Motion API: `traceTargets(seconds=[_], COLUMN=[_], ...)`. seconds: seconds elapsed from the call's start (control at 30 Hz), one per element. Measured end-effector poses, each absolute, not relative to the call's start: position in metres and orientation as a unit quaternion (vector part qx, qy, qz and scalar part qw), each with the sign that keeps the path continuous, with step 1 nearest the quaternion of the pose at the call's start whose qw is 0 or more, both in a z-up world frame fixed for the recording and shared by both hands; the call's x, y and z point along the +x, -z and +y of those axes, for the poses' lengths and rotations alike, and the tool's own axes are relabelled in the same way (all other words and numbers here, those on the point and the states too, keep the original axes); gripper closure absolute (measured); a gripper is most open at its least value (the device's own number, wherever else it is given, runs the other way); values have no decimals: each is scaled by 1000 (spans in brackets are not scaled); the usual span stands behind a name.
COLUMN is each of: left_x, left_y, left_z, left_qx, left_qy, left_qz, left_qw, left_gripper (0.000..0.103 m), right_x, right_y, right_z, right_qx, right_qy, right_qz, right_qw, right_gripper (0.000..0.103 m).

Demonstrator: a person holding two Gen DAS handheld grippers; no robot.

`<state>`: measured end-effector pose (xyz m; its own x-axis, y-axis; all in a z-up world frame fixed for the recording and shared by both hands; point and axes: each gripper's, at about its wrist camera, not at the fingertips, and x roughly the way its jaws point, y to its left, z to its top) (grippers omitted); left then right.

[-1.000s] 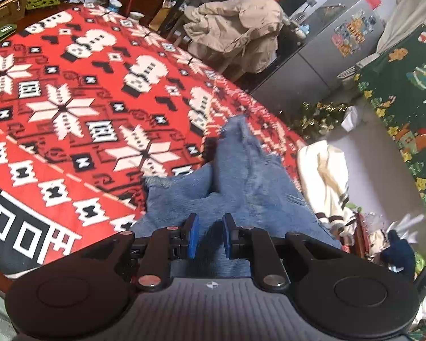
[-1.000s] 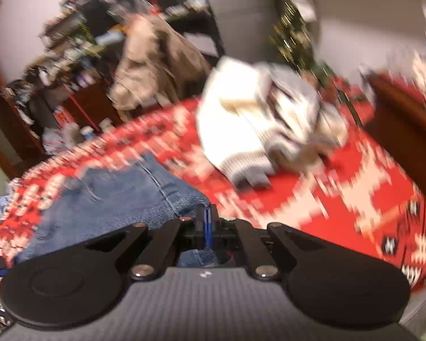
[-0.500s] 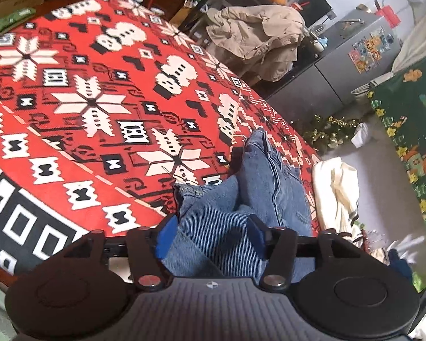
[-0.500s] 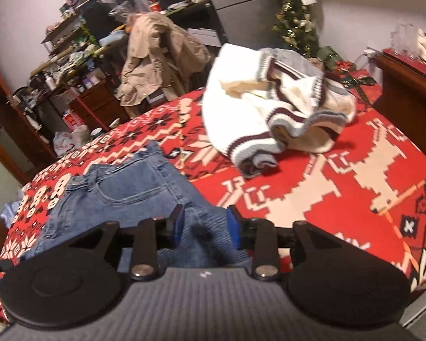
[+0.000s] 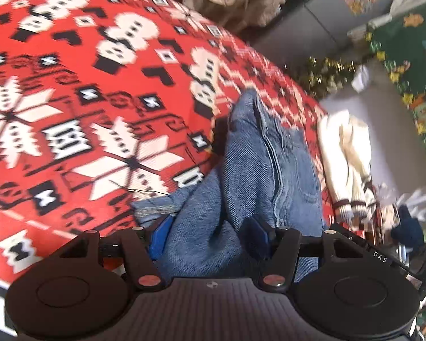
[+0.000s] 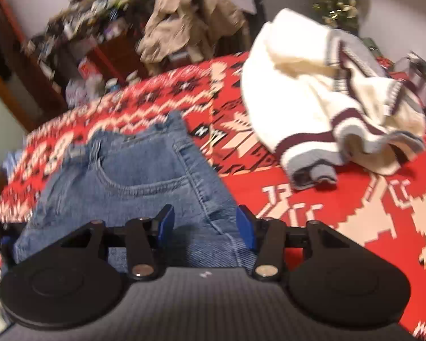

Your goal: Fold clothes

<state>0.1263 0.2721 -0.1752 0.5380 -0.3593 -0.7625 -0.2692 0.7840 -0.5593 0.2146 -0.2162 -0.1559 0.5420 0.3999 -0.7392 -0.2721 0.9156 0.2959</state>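
Your left gripper stands apart, right gripper opening over the jeans; release cleanly before smoothing.

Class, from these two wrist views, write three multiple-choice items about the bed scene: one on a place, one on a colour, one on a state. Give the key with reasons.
1. Where do the jeans lie?
A. on the red patterned blanket
B. on the floor
C. on a chair

2. What colour are the stripes on the cream sweater?
A. green
B. maroon and grey
C. yellow

3. How is the left gripper?
A. shut on the sweater
B. open, denim between its fingers
C. shut, empty

Key: 1 A, red blanket shows around the jeans. 2 B, the hem bands show it. 3 B, its blue pads stand apart.
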Motion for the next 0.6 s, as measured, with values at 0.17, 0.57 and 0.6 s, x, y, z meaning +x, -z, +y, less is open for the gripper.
traceTargets(seconds=[0.17,0.57,0.6], left_x=[127,106,104], left_y=[179,123,110], left_z=[269,265,269], left_qx=[-329,-312,-310], left_qy=[37,0,-9], left_qz=[489,408,390], left_qw=[807,858,867], left_gripper=[61,94,94], right_x=[218,191,190], right_y=[164,150,139], right_z=[-205,-192,-193], right_qx=[39,5,18], right_qy=[-203,-192,-197], right_qz=[464,431,421], right_qw=[862,881,885], right_gripper=[39,96,96])
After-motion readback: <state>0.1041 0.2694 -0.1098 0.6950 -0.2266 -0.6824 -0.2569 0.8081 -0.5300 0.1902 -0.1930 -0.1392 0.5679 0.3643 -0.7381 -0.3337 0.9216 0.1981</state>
